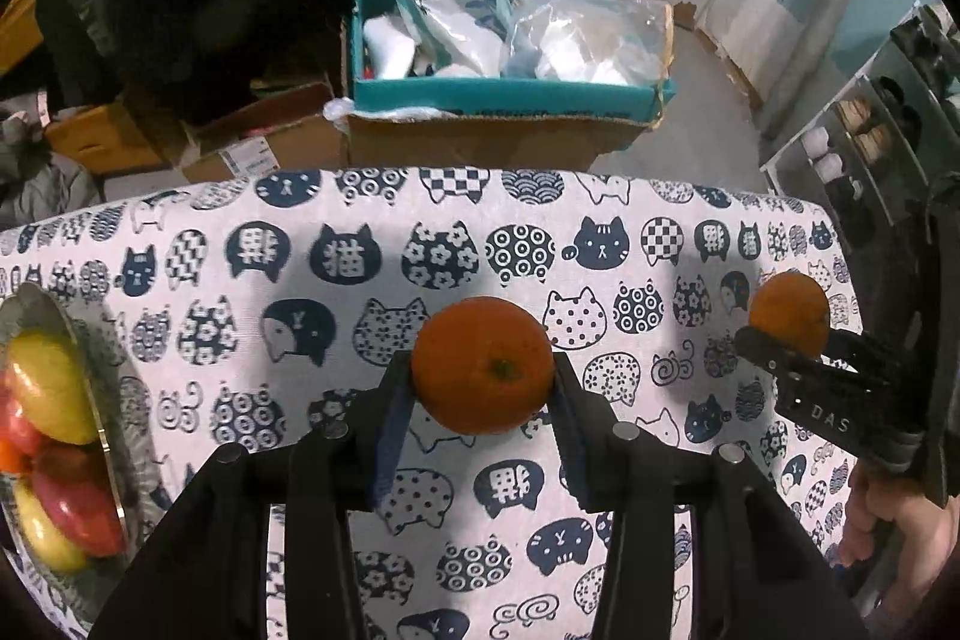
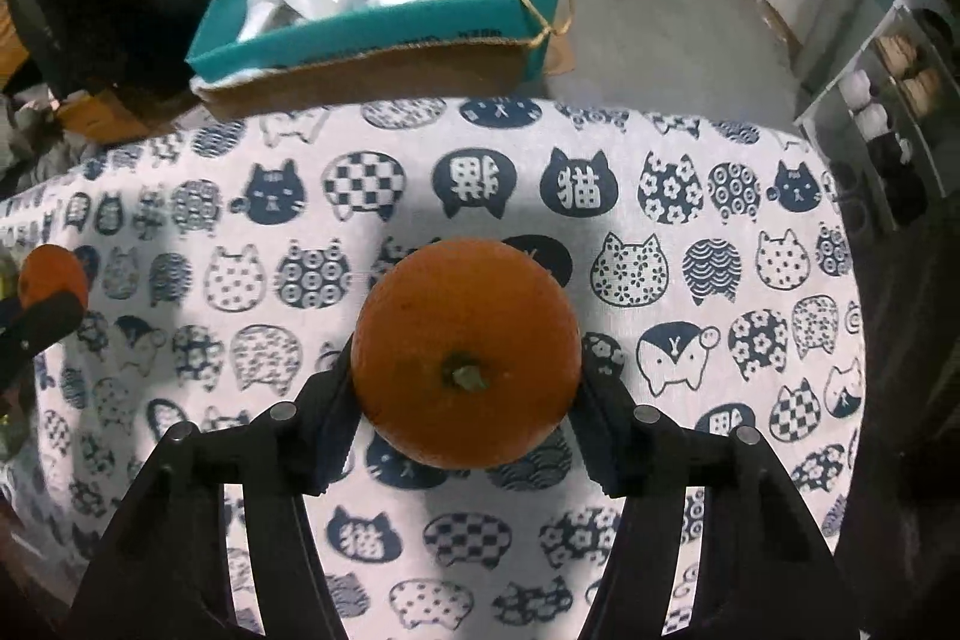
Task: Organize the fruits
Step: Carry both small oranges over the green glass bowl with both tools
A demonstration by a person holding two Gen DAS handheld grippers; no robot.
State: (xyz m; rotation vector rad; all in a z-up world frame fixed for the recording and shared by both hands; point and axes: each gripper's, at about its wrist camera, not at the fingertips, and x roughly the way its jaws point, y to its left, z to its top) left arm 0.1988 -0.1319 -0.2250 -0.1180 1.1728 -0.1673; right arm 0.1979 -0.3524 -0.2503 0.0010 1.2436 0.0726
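While the left gripper (image 1: 483,382) clamps one mandarin (image 1: 483,364) and the right gripper (image 2: 465,388) clamps a larger orange (image 2: 467,352) above the cat-print tablecloth (image 2: 690,232), both are mid-carry; next, presumably, a move to the fruit dish (image 1: 78,334) (far left); release there.

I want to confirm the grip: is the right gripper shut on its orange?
Shut. In the right wrist view, both fingers of the right gripper press the sides of the orange.
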